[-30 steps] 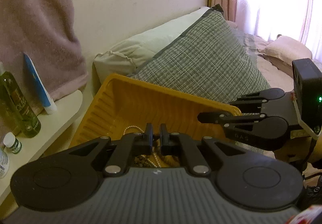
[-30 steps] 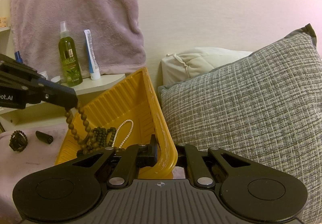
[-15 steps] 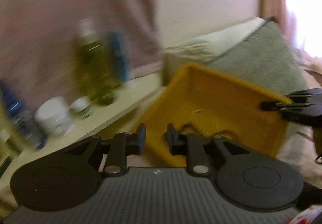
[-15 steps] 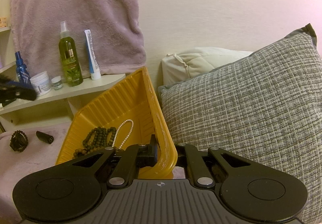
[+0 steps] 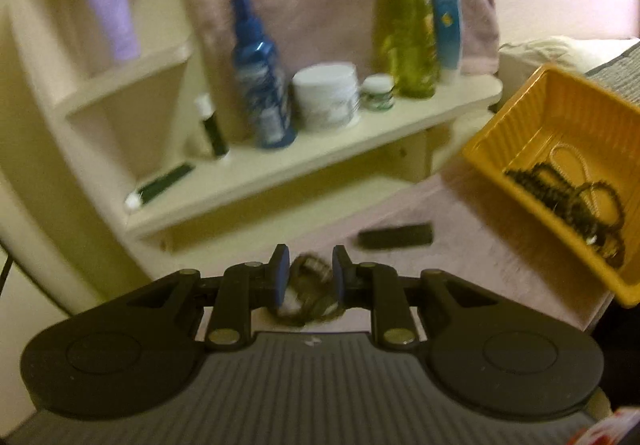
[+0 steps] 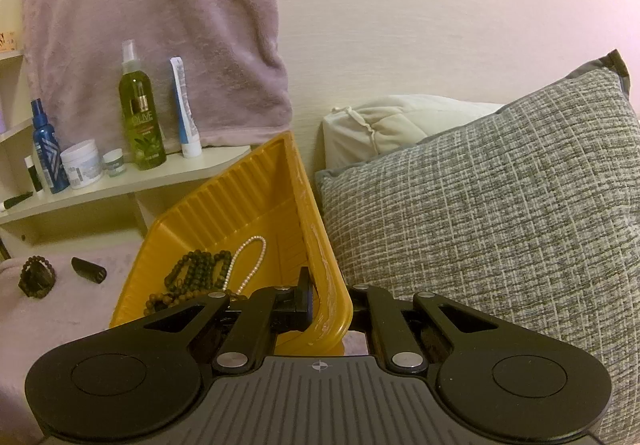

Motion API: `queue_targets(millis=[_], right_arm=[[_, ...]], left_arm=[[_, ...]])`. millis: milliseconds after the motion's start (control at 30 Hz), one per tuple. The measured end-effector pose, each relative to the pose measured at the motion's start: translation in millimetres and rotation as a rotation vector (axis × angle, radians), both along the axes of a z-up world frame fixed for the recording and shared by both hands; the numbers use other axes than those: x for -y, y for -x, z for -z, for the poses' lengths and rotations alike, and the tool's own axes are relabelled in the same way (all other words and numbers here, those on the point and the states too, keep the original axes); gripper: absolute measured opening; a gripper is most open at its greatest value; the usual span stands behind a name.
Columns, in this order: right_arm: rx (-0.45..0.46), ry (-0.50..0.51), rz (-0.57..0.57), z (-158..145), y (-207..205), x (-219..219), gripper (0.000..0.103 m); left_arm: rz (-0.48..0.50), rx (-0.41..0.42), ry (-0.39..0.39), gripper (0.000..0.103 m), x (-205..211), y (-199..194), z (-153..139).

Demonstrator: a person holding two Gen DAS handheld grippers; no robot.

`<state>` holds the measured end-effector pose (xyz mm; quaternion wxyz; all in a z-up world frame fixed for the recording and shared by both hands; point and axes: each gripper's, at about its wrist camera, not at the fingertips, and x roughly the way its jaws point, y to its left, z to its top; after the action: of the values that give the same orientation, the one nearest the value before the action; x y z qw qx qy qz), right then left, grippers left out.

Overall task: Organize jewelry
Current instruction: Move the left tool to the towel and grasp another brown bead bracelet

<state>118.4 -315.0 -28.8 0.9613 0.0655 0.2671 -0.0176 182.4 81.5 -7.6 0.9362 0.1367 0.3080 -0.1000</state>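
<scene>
Jewelry lies in two places: several strands are gathered in the yellow tray (image 6: 256, 205), and a dark beaded bracelet (image 5: 310, 293) sits out on the pinkish cloth (image 6: 60, 309), with a small dark cylinder (image 5: 396, 236) near it. In the tray, dark bead strands (image 6: 200, 269) and a white pearl strand (image 6: 248, 261) have slid toward the lower corner, probably because the tray is tipped up against the grey pillow (image 6: 500, 225). The right gripper (image 6: 328, 309) is clamped on the tray's near wall, one finger inside and one outside; I judge this hold keeps the tray steady and tilted open toward the left side, so pieces can be dropped in without it sliding.

The left gripper (image 5: 307, 277) is open partway, its blue-padded fingers (image 5: 280, 273) standing either side of the loose bracelet. That view is blurred, so I cannot tell whether the pads touch the beads; nothing seems pinched yet. The bracelet looks like a coiled heap, so closing across its middle should catch enough of it to lift.

Behind, a shelf (image 5: 360, 141) carries a blue bottle (image 5: 262, 85), a white jar (image 5: 326, 95) and a green bottle (image 5: 408, 41), well apart from the work. A towel (image 6: 160, 25) hangs above
</scene>
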Motion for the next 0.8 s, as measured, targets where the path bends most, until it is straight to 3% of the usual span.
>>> queue_targets(millis=[333, 600, 800], right_arm=[[-0.007, 0.01, -0.001, 0, -1, 0, 0.007], [-0.013, 0.018, 0.001, 1, -3, 1, 0.007], [-0.019, 0.02, 0.003, 2, -4, 3, 0.007]], left_arm=[[-0.051, -0.025, 0.006, 0.02, 1, 3, 37], [-0.127, -0.045, 0.103, 0.02, -9, -22, 47], [-0.152, -0.075, 0.105, 0.02, -8, -37, 53]])
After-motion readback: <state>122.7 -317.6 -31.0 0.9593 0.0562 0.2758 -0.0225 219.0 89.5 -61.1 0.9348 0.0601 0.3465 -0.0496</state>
